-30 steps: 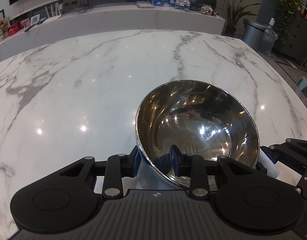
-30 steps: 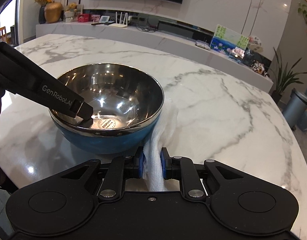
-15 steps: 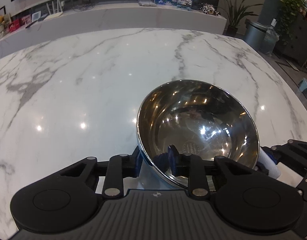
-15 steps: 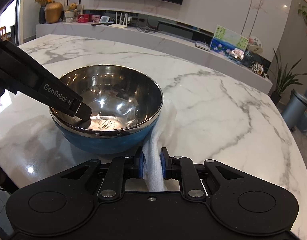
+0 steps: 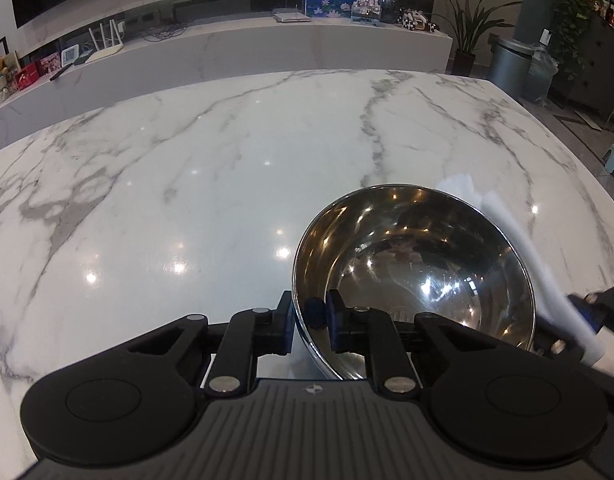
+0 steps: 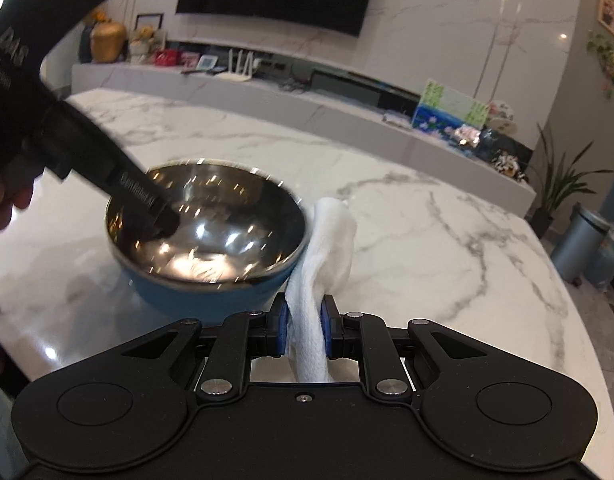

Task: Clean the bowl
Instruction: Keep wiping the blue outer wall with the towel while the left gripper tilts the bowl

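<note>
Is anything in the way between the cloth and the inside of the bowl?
Nothing visible. The white cloth, held in the right tongs, sits just outside the bowl. The left tongs pinch the opposite rim.

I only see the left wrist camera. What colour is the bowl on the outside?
Observer: Blue. The right wrist view shows the bowl has a blue outer wall under its steel rim.
Operator: What's the white thing next to it?
Observer: A white cloth, pinched between the fingers of the right gripper.
Operator: Who's holding my gripper?
Observer: A person's hand at the picture's left edge holds the left gripper.
</note>
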